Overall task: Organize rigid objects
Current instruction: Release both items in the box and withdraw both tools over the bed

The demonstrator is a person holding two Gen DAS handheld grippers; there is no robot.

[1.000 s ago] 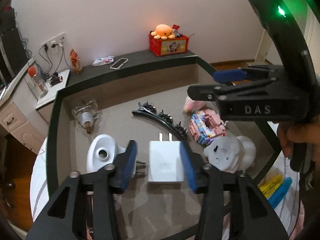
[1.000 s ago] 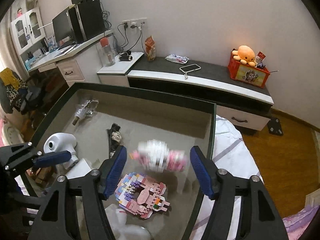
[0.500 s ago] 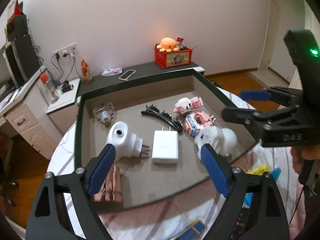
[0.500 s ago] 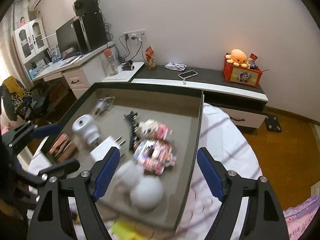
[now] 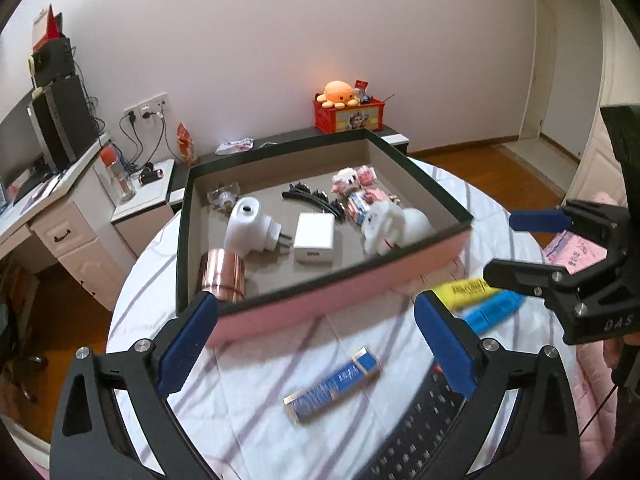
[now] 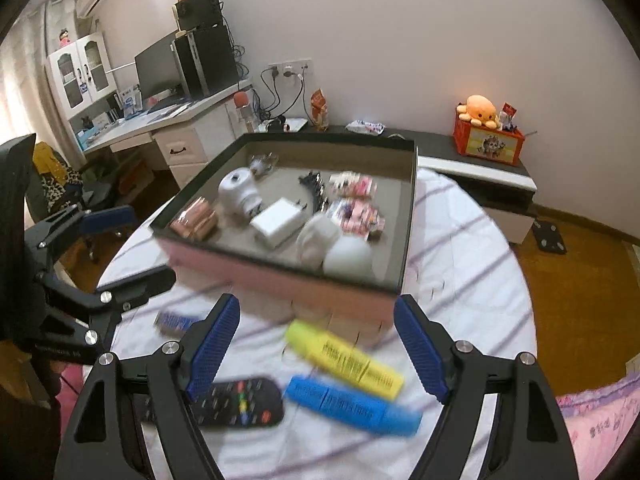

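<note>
Looking down w/ both grippers held above the round worktop (image 5: 256,384), striped cloth on it. My left gripper (image 5: 316,344) has its fingers spread wide, nothing between them; right gripper (image 6: 316,348) likewise wide open & empty. The pink-sided tray (image 6: 280,280) sits on the worktop just beyond both, holding a white charger block (image 5: 314,234), a white plug adapter (image 5: 250,226) beside it, a copper cylinder (image 5: 222,276) at the near left corner, black hair clips (image 5: 310,198), pink brick figures (image 6: 356,204) & a white round toy (image 6: 336,246). Outside the tray, near its front wall: yellow highlighter (image 6: 344,358) & blue highlighter (image 6: 352,404) side by side, a black remote (image 6: 236,402), a blue-labelled stick (image 5: 332,384), too blurred to id
</note>
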